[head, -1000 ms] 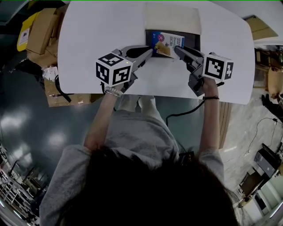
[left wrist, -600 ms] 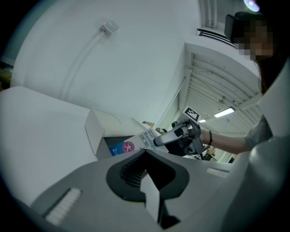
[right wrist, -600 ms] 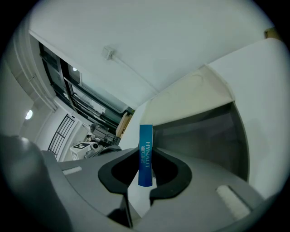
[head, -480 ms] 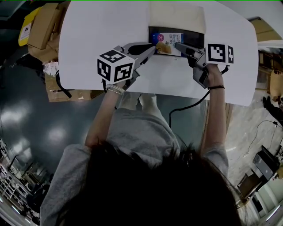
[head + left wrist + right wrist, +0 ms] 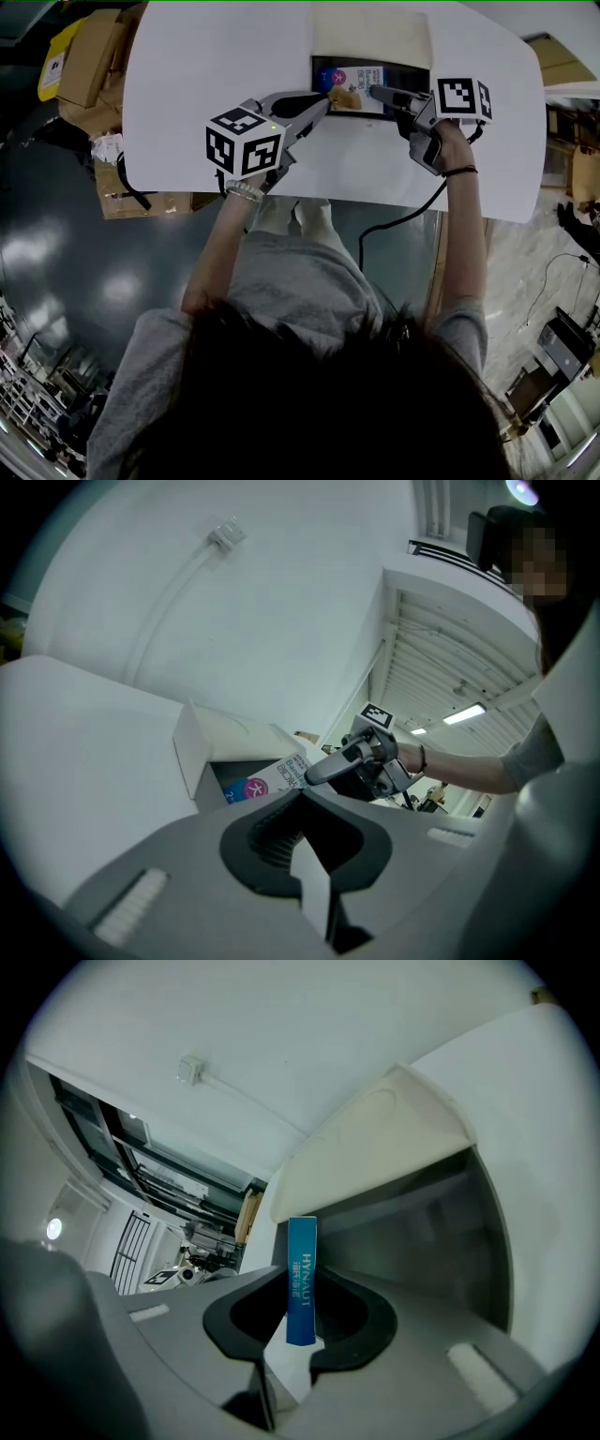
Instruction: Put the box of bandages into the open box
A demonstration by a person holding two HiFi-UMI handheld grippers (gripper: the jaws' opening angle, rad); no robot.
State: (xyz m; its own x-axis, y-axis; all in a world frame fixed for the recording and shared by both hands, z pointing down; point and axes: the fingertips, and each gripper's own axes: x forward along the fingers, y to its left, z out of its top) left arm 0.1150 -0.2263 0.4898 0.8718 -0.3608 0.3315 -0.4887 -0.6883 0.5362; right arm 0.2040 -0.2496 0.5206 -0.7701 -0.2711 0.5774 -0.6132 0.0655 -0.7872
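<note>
The bandage box [image 5: 354, 80], blue and white, hangs tilted over the dark inside of the open box [image 5: 412, 77] at the far middle of the white table. My right gripper [image 5: 372, 91] is shut on its right end; in the right gripper view the box's blue edge [image 5: 302, 1274] stands upright between the pads, in front of the open box's raised lid [image 5: 375, 1147]. My left gripper [image 5: 325, 99] sits shut at the open box's near-left corner, touching nothing. From the left gripper view, the bandage box [image 5: 272, 778] shows beyond the jaws, held by the right gripper [image 5: 317, 774].
The white table [image 5: 206, 66] ends close in front of the person. Cardboard boxes [image 5: 89, 66] lie on the floor to the left. A black cable [image 5: 394, 225] hangs from the right gripper down past the table edge.
My right gripper has carried the bandage box farther away, from the open box's near rim to over its inside. The left gripper has stayed almost in place.
</note>
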